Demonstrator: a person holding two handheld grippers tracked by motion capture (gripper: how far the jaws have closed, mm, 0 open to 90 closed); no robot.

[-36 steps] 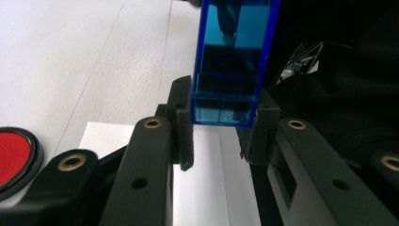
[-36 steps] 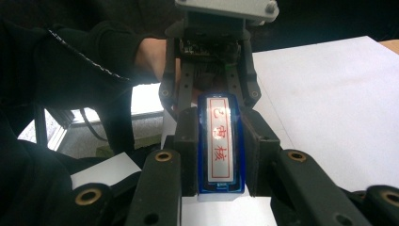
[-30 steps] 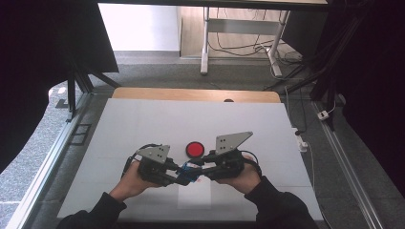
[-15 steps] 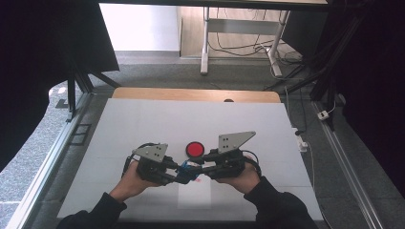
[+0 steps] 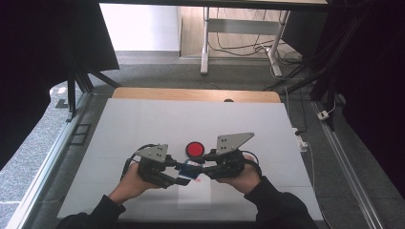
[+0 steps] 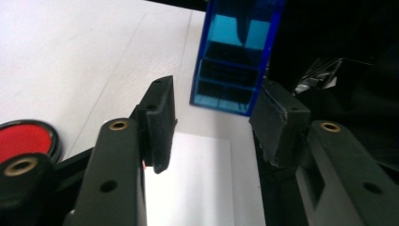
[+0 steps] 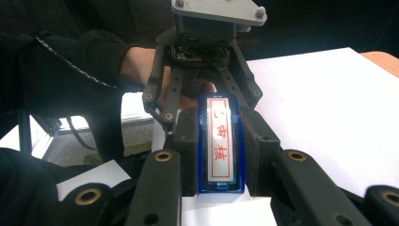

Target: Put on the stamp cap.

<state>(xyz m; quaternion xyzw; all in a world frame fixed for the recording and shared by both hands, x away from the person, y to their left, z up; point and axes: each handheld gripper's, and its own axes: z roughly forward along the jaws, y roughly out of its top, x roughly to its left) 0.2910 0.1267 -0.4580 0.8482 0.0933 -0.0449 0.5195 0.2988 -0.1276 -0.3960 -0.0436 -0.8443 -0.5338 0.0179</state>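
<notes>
**Blue box passing between two grippers**

The big white table (image 5: 143,124) is holding everything. The right gripper (image 7: 219,155) is squeezing the blue box (image 7: 219,146) tight above a paper sheet (image 5: 193,196). The left gripper (image 6: 214,127) has just been opening, its jaws apart around the box's end. A red button (image 5: 194,149) is sitting nearby.

The left gripper (image 6: 211,120) has just been opening; its pads flank the blue box (image 6: 235,56) at upper centre without touching it.
</notes>
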